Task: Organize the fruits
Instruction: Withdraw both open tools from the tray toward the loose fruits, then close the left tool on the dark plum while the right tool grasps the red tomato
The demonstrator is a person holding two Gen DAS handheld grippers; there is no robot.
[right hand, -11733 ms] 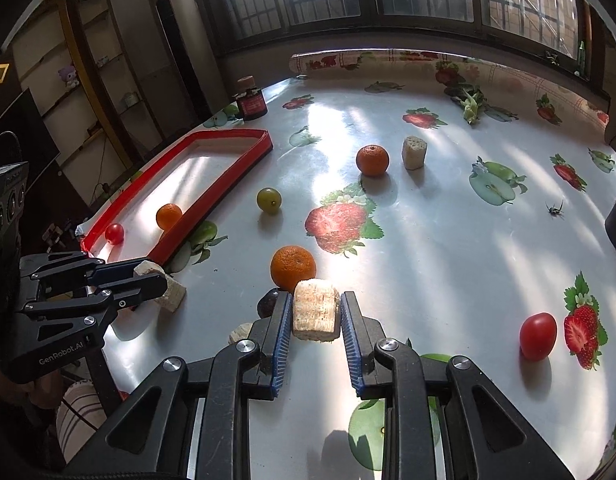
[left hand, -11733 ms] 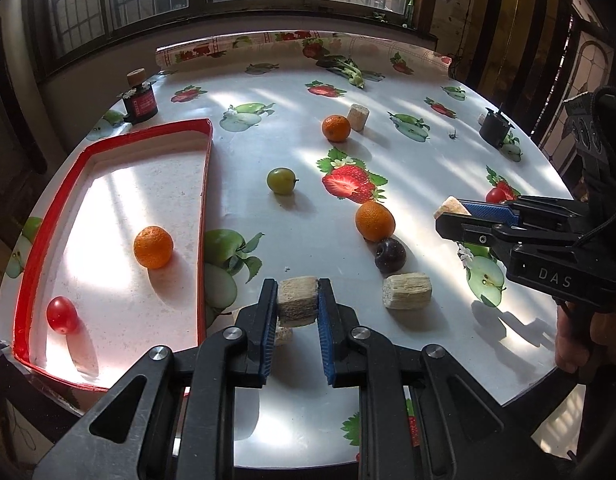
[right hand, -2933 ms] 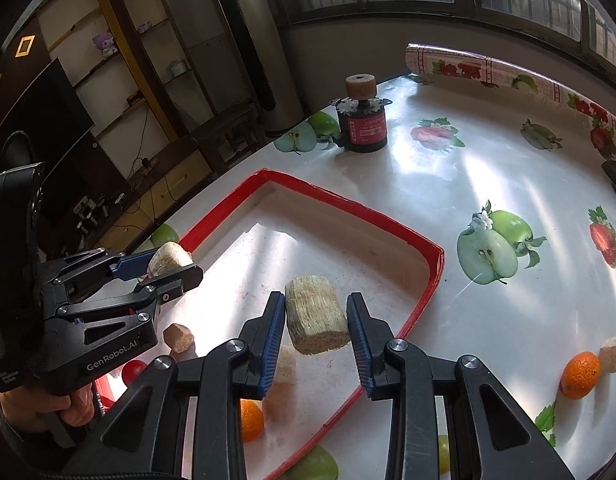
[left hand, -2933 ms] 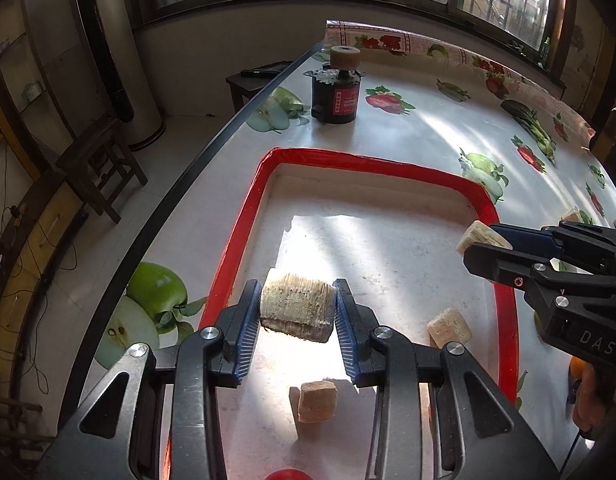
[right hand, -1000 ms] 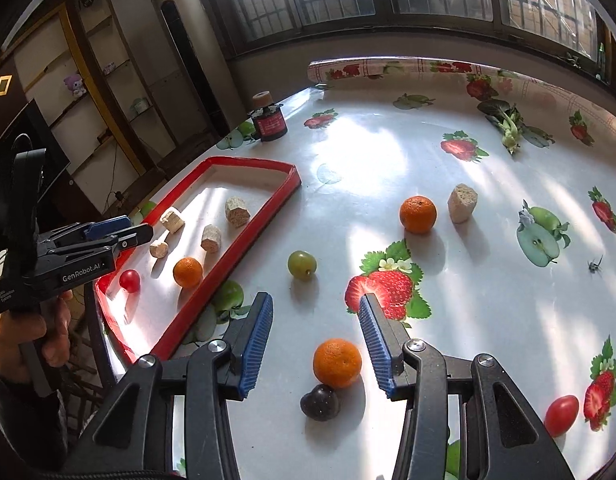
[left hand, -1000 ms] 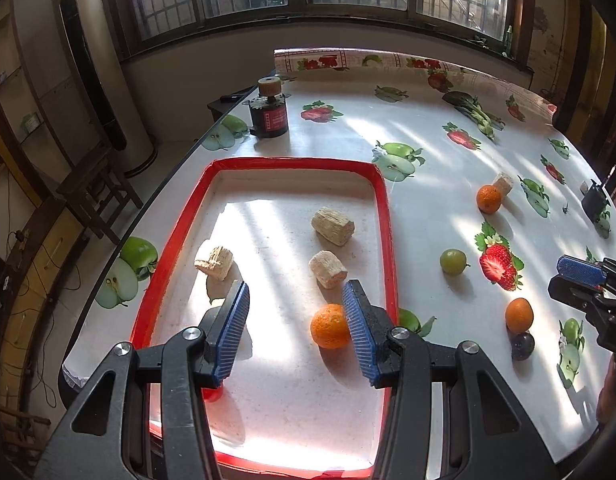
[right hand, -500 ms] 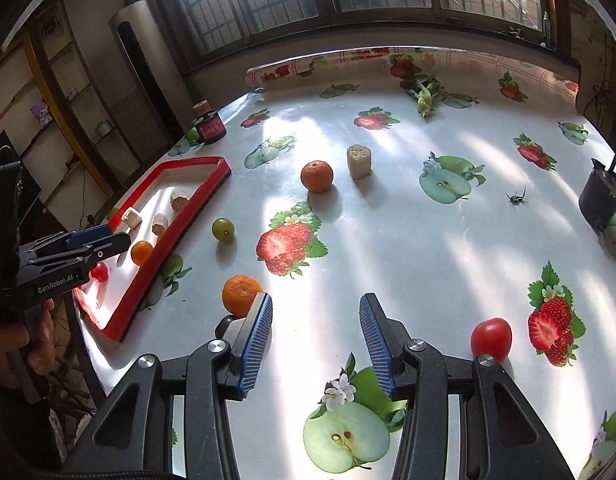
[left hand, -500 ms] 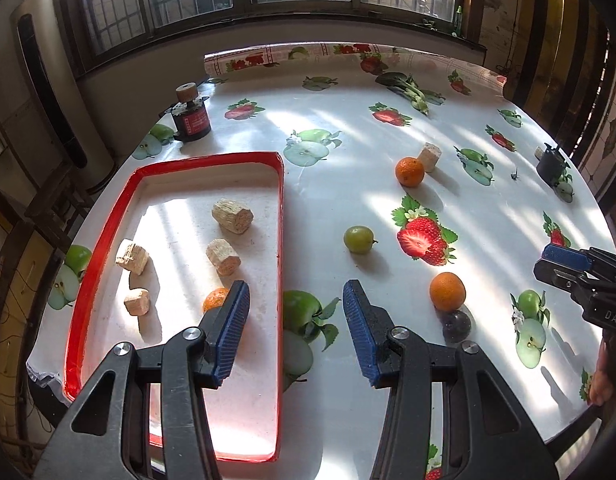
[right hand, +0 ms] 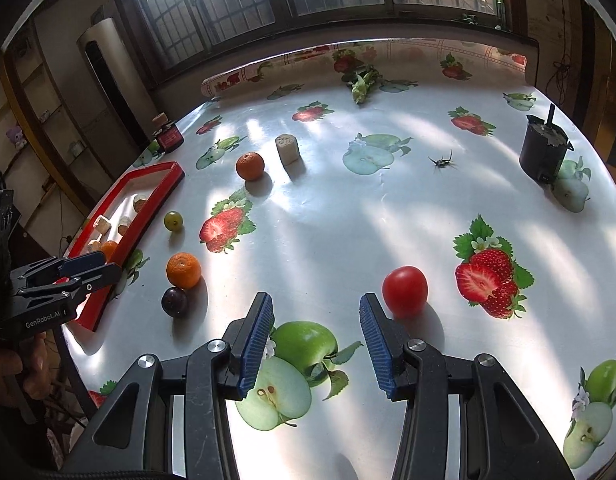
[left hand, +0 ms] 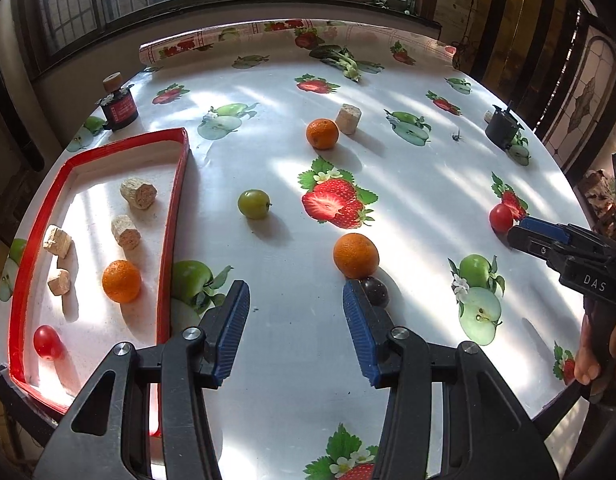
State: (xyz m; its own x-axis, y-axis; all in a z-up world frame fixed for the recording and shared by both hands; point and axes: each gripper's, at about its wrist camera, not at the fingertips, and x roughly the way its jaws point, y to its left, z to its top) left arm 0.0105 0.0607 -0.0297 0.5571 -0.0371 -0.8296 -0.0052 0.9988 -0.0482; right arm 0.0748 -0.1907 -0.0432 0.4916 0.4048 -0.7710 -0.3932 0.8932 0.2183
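Black right gripper (left hand: pixel 519 232) ("DAS" lettering)

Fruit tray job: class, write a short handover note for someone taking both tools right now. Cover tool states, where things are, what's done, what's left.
Left tool: open, empty, over the table beside the tray.
Right tool: open, empty, just left of the loose tomato.
Done: the tray holds four beige chunks, an orange and a tomato.
Left on the table: near orange with a plum touching it, a green fruit, far orange, a chunk beside it, and the loose tomato.
Suggested: left takes the near orange or plum; right takes the tomato.
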